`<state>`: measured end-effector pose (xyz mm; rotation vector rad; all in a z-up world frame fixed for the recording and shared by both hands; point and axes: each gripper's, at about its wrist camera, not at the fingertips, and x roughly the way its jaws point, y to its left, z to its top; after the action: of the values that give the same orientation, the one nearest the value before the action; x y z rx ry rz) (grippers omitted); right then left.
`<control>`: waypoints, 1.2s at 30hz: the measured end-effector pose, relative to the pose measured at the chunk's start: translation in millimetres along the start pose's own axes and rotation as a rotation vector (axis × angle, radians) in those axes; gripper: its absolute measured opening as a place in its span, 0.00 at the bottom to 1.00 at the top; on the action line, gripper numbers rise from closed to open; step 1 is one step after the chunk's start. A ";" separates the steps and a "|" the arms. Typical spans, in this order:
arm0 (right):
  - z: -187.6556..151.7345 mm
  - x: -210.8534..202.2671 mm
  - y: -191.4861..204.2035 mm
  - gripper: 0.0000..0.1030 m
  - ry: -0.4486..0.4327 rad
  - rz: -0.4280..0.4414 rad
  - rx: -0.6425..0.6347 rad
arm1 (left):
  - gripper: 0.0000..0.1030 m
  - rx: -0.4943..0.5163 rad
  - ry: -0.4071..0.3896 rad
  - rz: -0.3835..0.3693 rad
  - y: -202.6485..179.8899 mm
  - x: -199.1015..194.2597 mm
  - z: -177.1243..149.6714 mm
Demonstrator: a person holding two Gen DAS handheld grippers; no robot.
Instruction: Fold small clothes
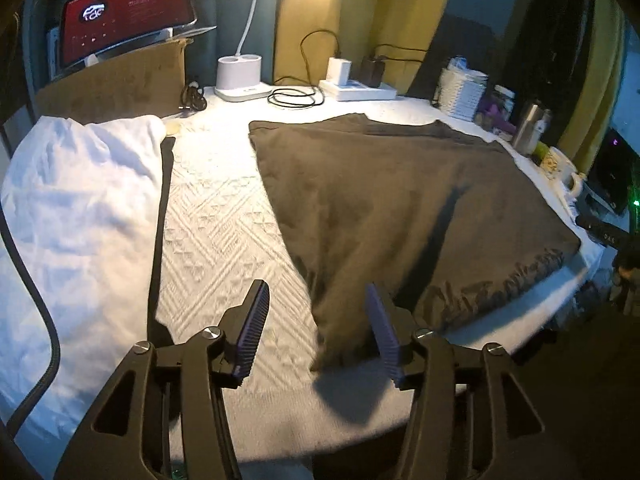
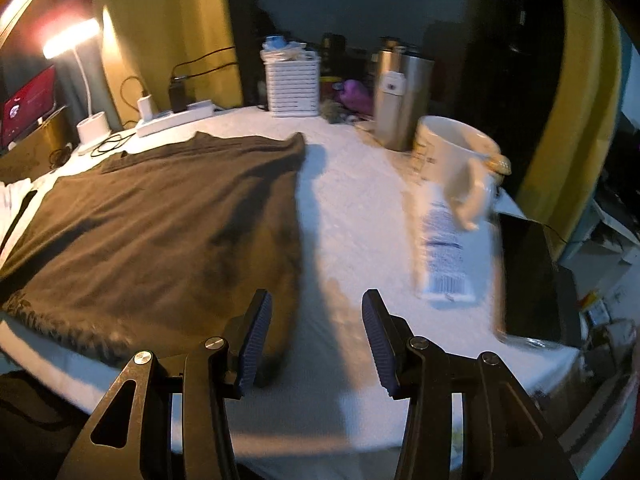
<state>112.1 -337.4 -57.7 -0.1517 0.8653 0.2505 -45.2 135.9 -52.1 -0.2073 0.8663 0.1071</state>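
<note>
Across the white-covered worktop [image 1: 224, 216] a dark brown garment [image 1: 392, 200] lies spread flat, filling the middle and right of the left wrist view, with a white cloth [image 1: 80, 208] heaped at its left. Clutter rings the far edge: a steel flask [image 2: 400, 96], a white mug [image 2: 452, 152] and a printed tube [image 2: 440, 256] just right of the garment. Judging from that, a wide sweep while folding could knock the mug or drag the tube along. Loose corners could also slip and leave a crooked fold.

The left gripper [image 1: 316, 328] stands about half open and holds nothing; the garment's near corner lies just below and between its fingers [image 1: 252, 332]. The right gripper [image 2: 316, 336] is likewise half open and empty, the garment's near right edge beside its left finger.
</note>
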 end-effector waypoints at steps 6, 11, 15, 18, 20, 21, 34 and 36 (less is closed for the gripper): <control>3.7 28.4 24.5 0.46 0.026 0.029 -0.041 | 0.49 0.012 0.041 0.083 -2.9 41.0 16.9; -1.1 49.8 24.9 0.46 0.063 -0.031 -0.077 | 0.50 0.055 0.097 0.151 -7.3 71.0 19.9; -0.7 51.1 9.5 0.46 0.070 -0.071 -0.051 | 0.70 0.034 0.089 0.190 3.7 73.7 19.5; 3.1 52.4 -3.6 0.46 0.080 -0.101 -0.013 | 0.69 0.022 0.090 0.221 9.2 72.3 25.1; 6.7 52.8 -8.1 0.46 0.080 -0.097 0.006 | 0.69 0.008 0.071 0.229 12.3 70.0 31.7; 9.5 53.5 -9.5 0.46 0.077 -0.093 0.014 | 0.69 -0.015 0.058 0.210 14.5 69.1 38.7; 71.5 80.7 14.7 0.46 0.018 0.026 0.028 | 0.69 0.065 0.022 0.085 -21.2 113.5 99.8; 82.4 86.5 19.8 0.46 0.005 0.056 0.024 | 0.69 0.068 0.035 0.069 -22.0 122.1 106.0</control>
<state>220.7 -285.7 -72.0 -0.1061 0.8781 0.2925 116.2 139.3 -75.8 -0.1163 0.9108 0.1384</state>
